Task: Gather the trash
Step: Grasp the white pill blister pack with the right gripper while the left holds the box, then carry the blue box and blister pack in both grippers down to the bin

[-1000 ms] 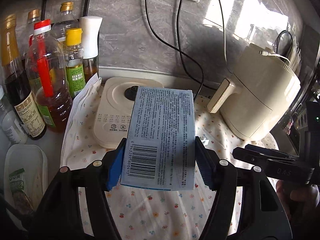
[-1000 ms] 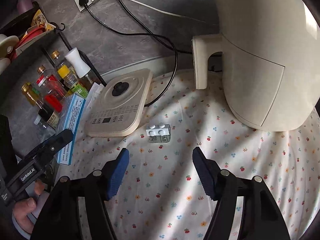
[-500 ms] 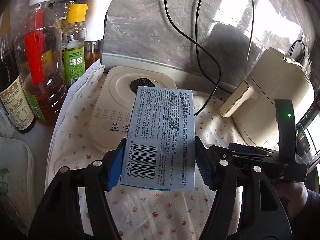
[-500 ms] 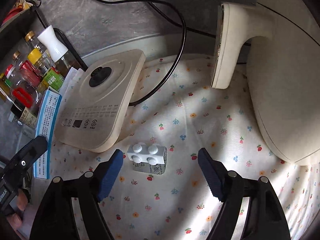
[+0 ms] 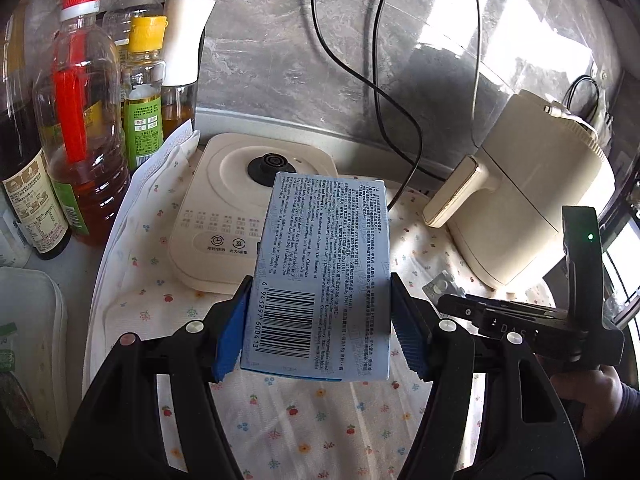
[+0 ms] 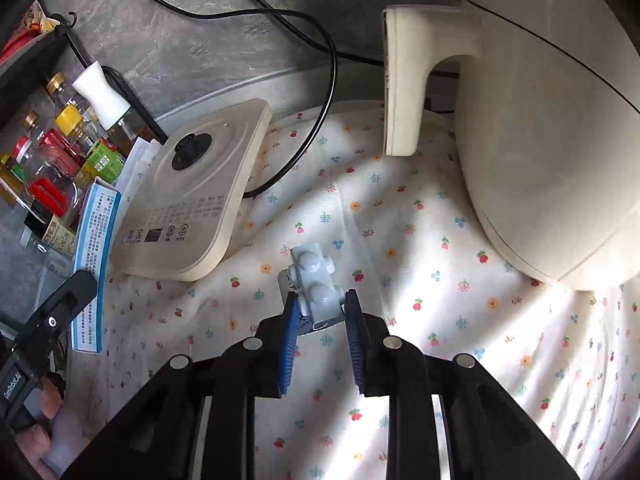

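- The left gripper (image 5: 320, 332) holds a pale blue cardboard medicine box (image 5: 320, 280) printed with a barcode; its blue-padded fingers (image 5: 232, 332) are clamped on the box's two long sides, above the floral white cloth (image 5: 280, 420) covering the worktop.
- The right gripper (image 6: 322, 328) has just been closing its fingers (image 6: 290, 340), which now pinch a small grey blister pack of pills (image 6: 316, 284); the pack stands tilted up from the cloth (image 6: 440, 320) between the pads.
- A cream square appliance base with a black centre knob (image 5: 240, 216) sits behind the box, a cream air fryer with a handle (image 5: 520, 200) to its right.
- Oil and sauce bottles (image 5: 80, 120) stand at left against the grey stone wall (image 5: 280, 60).
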Motion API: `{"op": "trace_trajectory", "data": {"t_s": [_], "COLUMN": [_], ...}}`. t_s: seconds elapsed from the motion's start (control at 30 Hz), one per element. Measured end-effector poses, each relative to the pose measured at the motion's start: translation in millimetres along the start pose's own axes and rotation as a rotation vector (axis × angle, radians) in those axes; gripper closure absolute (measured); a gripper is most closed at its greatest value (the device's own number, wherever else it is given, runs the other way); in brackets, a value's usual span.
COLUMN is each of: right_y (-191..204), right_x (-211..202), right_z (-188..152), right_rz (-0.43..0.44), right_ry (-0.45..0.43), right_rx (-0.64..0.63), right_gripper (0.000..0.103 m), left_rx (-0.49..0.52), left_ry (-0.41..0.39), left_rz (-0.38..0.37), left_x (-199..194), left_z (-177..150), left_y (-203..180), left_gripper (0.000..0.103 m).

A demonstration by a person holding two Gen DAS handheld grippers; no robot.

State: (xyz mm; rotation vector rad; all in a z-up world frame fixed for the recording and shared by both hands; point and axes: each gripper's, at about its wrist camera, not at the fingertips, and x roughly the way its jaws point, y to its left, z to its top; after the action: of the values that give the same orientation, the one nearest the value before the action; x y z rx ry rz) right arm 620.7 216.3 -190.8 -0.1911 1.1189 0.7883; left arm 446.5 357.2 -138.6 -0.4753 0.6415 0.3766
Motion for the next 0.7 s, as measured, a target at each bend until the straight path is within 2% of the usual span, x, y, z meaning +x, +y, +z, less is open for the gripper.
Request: {"op": "trace_trajectory", "data": {"t_s": [0.2, 0.37, 0.7], "right_y": [-14.1, -28.0, -73.0], "right_x": [-32.9, -65.1, -108.3], "right_z": [-23.4, -46.8, -99.5], "right_rz": [-0.010, 0.016, -0.011], "right_ry": [-0.045, -0.089, -0.111], "right_rx": [0.032, 0.086, 0.160], "right_gripper": [0.080, 0.080, 0.080], "left_rx": [0.022, 0.037, 0.096], "left_ry": [-0.025, -0.027, 0.034], "left_rz": [-0.025, -0.050, -0.110], "left_x": [-27.5, -41.8, -43.9], "left_z": [-11.0, -25.7, -61.4], "left_y": [-14.0, -27.0, -80.0], "left_gripper": [0.038, 0.038, 0.038]}}
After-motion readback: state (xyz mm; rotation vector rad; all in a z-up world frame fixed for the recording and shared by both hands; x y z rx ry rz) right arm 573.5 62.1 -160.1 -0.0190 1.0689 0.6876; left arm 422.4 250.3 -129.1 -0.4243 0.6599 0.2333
